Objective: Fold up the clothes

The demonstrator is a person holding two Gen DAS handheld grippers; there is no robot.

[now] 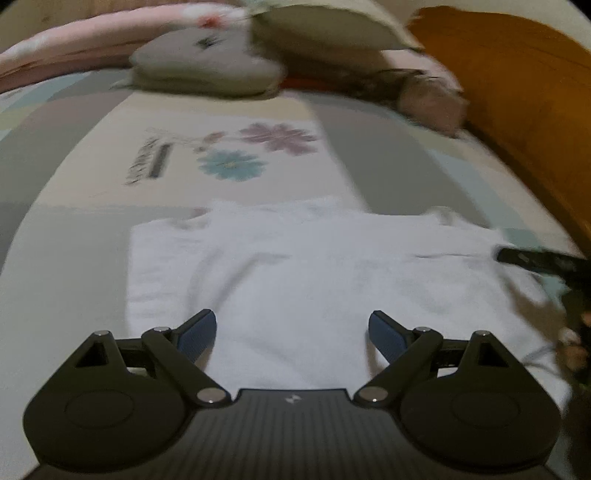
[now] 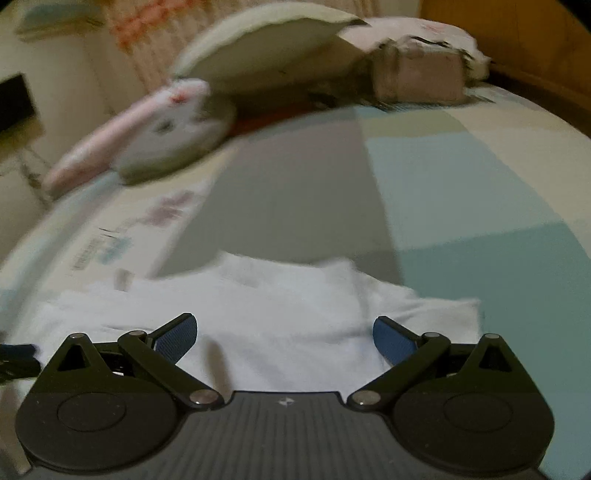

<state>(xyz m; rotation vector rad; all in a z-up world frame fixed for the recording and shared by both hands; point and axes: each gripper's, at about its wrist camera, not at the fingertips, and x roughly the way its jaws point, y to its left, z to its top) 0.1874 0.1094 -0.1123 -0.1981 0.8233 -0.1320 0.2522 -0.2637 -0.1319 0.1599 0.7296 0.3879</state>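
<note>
The left gripper (image 1: 291,332) hangs over the near part of a white T-shirt (image 1: 314,266), its jaws spread wide with nothing between them but the cloth lying flat below; whether the blue pads (image 1: 197,334) touch the fabric cannot be told. The right gripper (image 2: 284,336) likewise has its jaws wide apart and empty, poised above the near edge of the same white T-shirt (image 2: 258,314), which fills the gap between the two pads and spreads out to both sides. In the left wrist view the right gripper (image 1: 535,260) shows as a dark shape at the shirt's right edge, with a hand (image 1: 574,343) blurred just below it. The shirt lies spread on a bed, on a bedsheet (image 2: 443,177) of grey, cream and pale blue blocks, with a flower print (image 1: 258,147) and some dark lettering beyond the shirt's far edge. Well beyond that, at the far end of the bed, rest a plush rabbit toy (image 1: 199,66) with pink ears, a pale cushion (image 1: 325,29) leaning above it, and a pinkish folded bundle (image 2: 417,74) to the right. An orange-brown wooden bed frame (image 1: 517,74) runs along the far right.
</note>
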